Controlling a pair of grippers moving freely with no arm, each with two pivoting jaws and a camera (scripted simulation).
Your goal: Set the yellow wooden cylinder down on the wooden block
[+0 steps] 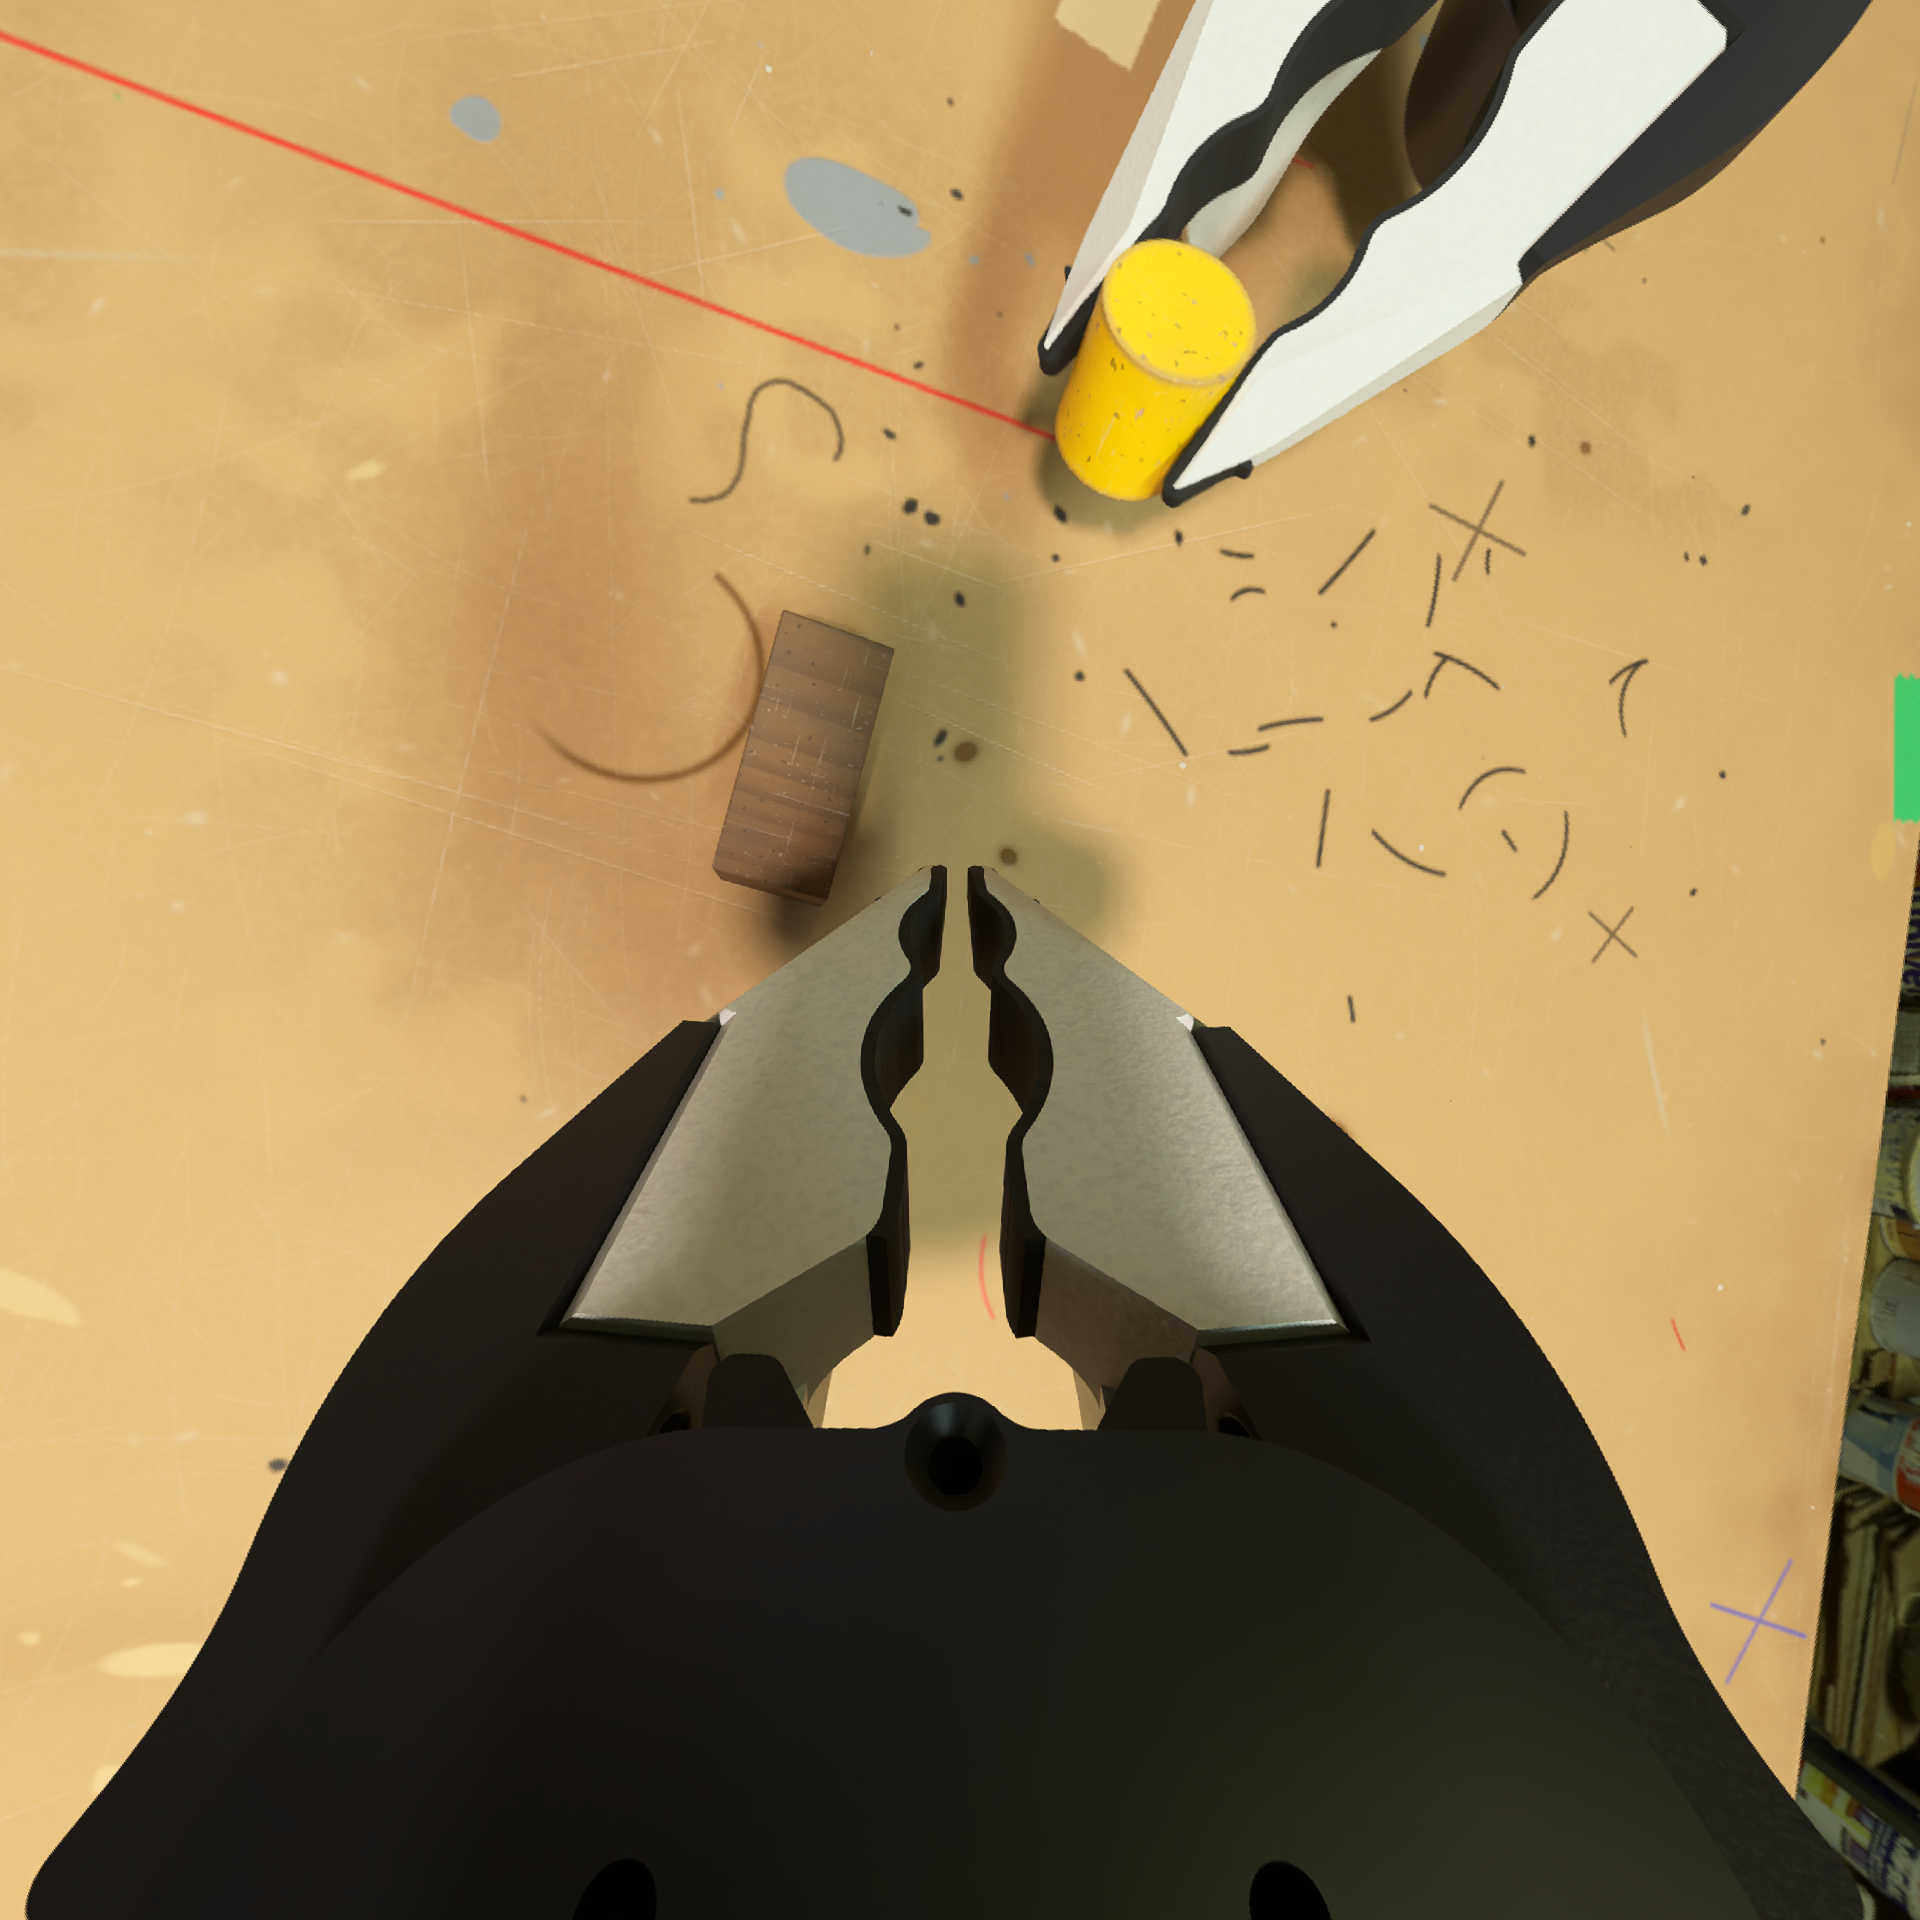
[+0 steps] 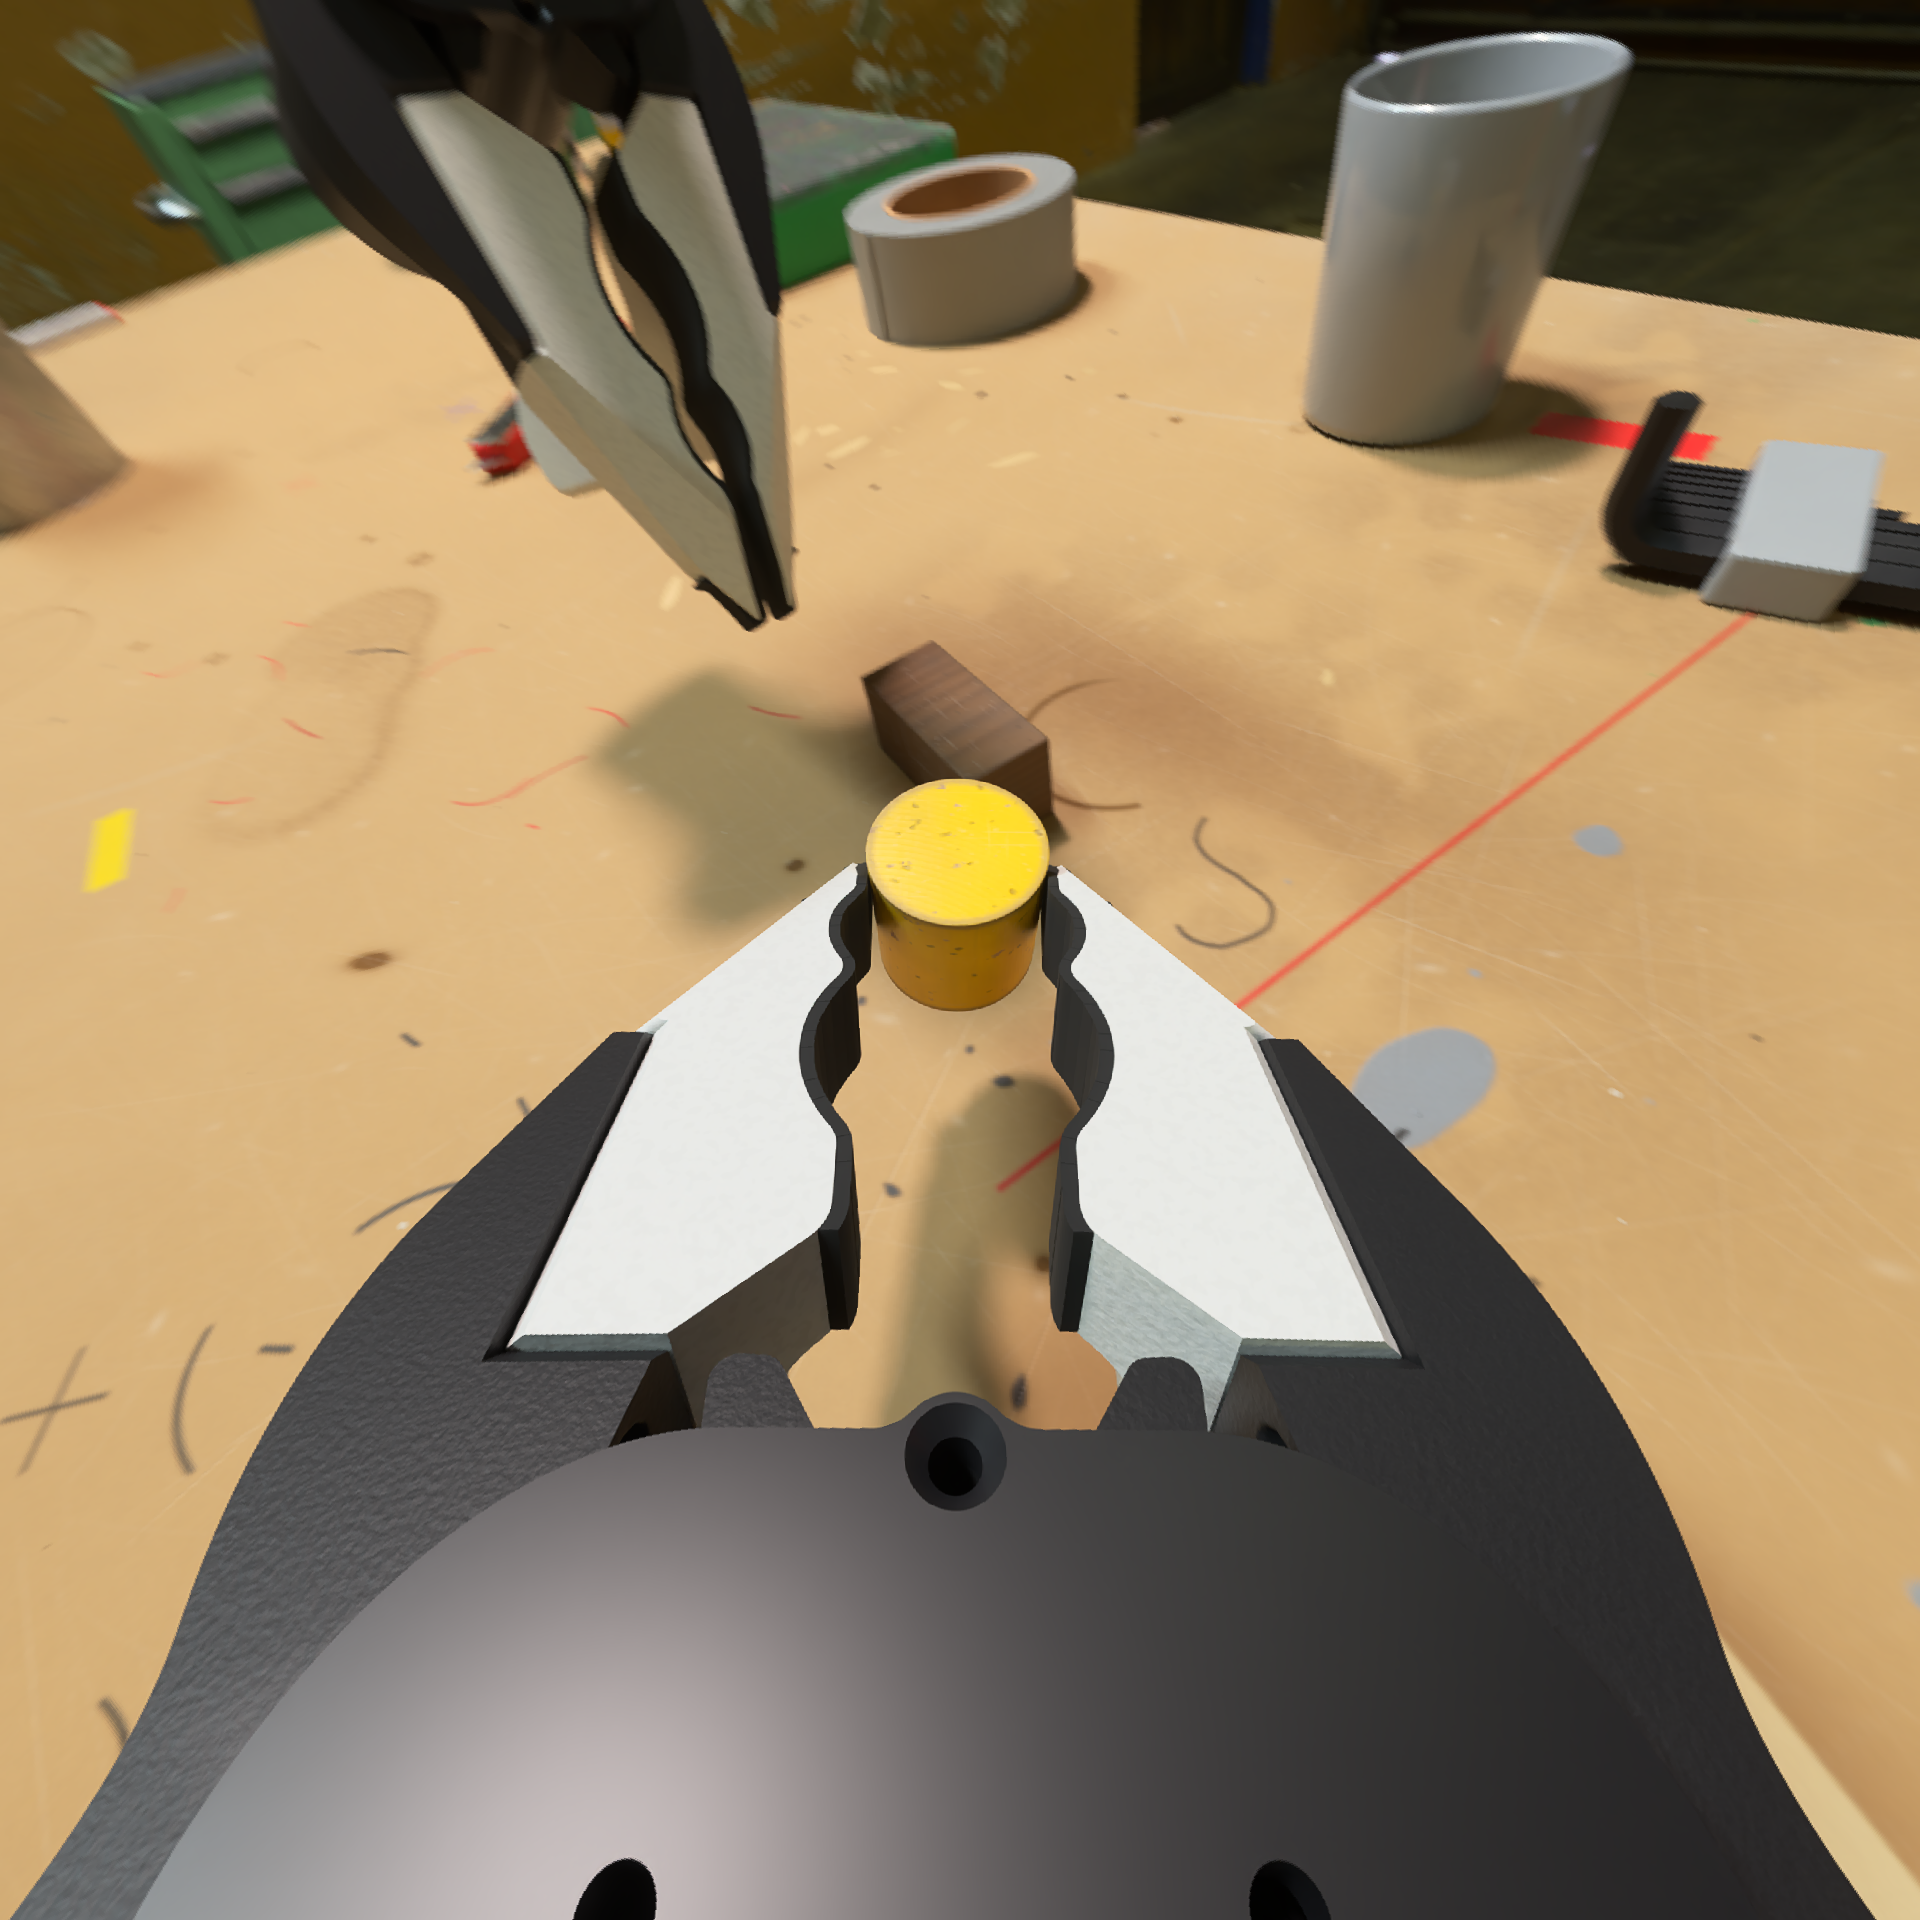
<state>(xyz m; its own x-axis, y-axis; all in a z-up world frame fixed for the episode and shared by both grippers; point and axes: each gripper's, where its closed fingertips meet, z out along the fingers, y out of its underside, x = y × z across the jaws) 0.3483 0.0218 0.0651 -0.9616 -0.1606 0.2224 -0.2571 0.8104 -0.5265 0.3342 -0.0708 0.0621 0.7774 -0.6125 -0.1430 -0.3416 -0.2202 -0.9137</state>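
Note:
The yellow wooden cylinder (image 2: 956,883) stands upright between the fingertips of my right gripper (image 2: 956,885), which is shut on its sides. I cannot tell whether it touches the tabletop or sits just above it. It also shows in the left wrist view (image 1: 1153,364), with the right gripper (image 1: 1127,416) around it. The dark wooden block (image 2: 956,717) lies flat on the table just beyond the cylinder, and it shows in the left wrist view (image 1: 805,753) too. My left gripper (image 1: 956,873) is shut and empty, hovering above the table beside the block; it also shows in the right wrist view (image 2: 769,613).
A grey tape roll (image 2: 961,244) and a tall grey cup (image 2: 1455,239) stand at the far side. A black clamp-like tool with a grey block (image 2: 1787,530) lies far right. A small red item (image 2: 499,447) sits behind the left gripper. The table edge (image 1: 1860,1143) runs along the right.

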